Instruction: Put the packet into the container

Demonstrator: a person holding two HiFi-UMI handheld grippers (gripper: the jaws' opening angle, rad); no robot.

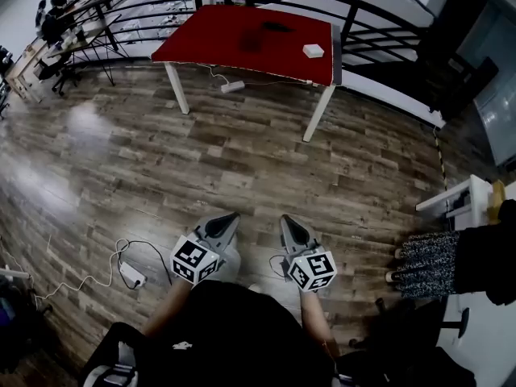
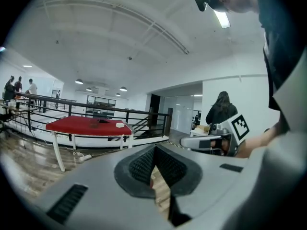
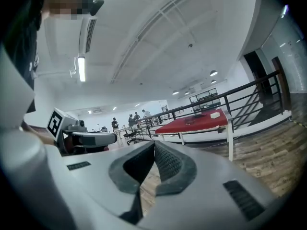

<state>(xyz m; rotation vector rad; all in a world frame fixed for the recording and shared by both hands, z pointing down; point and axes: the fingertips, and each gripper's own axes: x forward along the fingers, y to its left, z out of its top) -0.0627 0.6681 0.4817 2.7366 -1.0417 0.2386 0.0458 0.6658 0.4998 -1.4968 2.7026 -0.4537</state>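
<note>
The wooden floor (image 1: 242, 160) fills most of the head view. Its near edge is hidden by the wearer's dark torso, and the wearer's hands are out of sight behind the marker cubes, so only bare forearms show. One red worktop (image 1: 234, 43) on white legs stands well ahead of both tools, backed by a black railing (image 1: 379, 18). A dark smudge on its cloth is too blurred to name. Off to the right of the right tool, a second person (image 1: 451, 260) is cut off by the frame edge, with only a speckled garment and a dark one visible. The left hand-held gripper (image 1: 232, 216) and the right hand-held gripper (image 1: 284, 218) are held low and close to the body. They sit side by side, a little apart, with their noses angled slightly toward each other and pointing at the worktop. In each gripper's own view the ribbed pads meet at the tips with nothing between them. Two power strips lie on the floor: one (image 1: 133, 276) just left of the left tool with a white cable, the other (image 1: 232, 86) under the worktop. Two small things rest on the worktop, far ahead of both tools: a white block (image 1: 313, 50) near its right front corner and a flat dark thing (image 1: 276, 27) farther back. I cannot tell from here which is the packet and which the container.
</note>
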